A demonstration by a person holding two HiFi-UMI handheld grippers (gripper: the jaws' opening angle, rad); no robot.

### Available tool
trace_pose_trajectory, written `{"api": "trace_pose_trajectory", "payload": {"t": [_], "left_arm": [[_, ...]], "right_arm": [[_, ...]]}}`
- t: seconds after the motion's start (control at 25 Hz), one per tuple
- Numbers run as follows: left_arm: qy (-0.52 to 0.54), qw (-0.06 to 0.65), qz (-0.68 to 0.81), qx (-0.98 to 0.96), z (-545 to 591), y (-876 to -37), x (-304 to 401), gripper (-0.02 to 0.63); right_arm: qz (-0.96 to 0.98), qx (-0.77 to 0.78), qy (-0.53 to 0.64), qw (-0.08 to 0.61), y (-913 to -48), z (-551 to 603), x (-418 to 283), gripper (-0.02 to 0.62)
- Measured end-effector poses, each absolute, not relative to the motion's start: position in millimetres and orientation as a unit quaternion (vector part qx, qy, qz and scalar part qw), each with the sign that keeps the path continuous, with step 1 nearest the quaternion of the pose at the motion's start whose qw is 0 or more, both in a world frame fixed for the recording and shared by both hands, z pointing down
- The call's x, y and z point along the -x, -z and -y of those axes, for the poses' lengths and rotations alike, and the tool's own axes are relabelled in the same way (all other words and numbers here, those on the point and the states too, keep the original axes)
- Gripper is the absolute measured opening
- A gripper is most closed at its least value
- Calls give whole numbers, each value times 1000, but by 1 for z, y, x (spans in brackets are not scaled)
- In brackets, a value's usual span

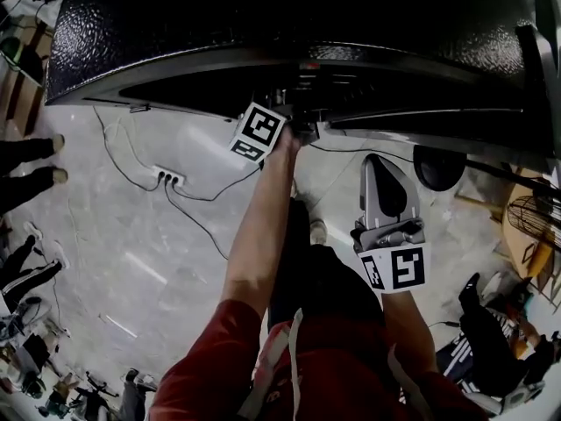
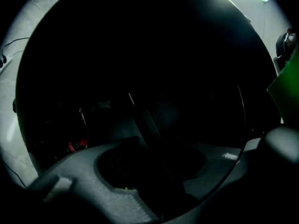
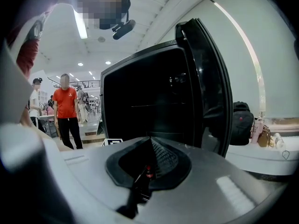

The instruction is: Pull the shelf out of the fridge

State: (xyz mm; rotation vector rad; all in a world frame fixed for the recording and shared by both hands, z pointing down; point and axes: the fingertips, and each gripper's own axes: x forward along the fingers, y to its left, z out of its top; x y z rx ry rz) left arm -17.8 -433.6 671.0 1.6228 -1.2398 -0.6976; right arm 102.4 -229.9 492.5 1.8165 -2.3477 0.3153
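The black fridge (image 1: 289, 24) fills the top of the head view, and its door (image 3: 208, 78) stands open in the right gripper view. A thin shelf line (image 3: 149, 105) crosses its dark inside. My left gripper (image 1: 301, 125) reaches into the opening, and only its marker cube (image 1: 260, 132) shows clearly. In the left gripper view it is very dark. The left gripper (image 2: 152, 160) stands open, and a dim slanted bar (image 2: 142, 118), perhaps the shelf's edge, runs between its jaws without the pads pressing on it. My right gripper (image 1: 386, 178) is held back outside the fridge, shut and empty (image 3: 150, 141).
A power strip (image 1: 166, 178) with cables lies on the grey floor left of the fridge. Someone's shoes (image 1: 54, 158) stand at the far left. A wire basket (image 1: 535, 217) is at the right. A person in an orange shirt (image 3: 67, 104) and a black backpack (image 3: 240, 120) flank the fridge.
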Motion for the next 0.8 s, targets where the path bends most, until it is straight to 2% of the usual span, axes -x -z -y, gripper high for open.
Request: {"api": "trace_pose_trajectory", "payload": {"t": [0.2, 0.4, 0.48, 0.8], "left_arm": [[323, 488, 496, -641, 449, -675, 8, 172], [348, 489, 485, -636, 465, -672, 6, 107], [357, 490, 480, -634, 470, -668, 3, 48], [406, 526, 469, -582, 465, -664, 5, 15]], "right_arm": [[779, -612, -104, 82, -497, 236, -104, -2], [776, -617, -104, 80, -497, 240, -104, -2], [774, -619, -105, 81, -496, 239, -106, -2], [771, -624, -102, 78, -489, 232, -110, -2]]}}
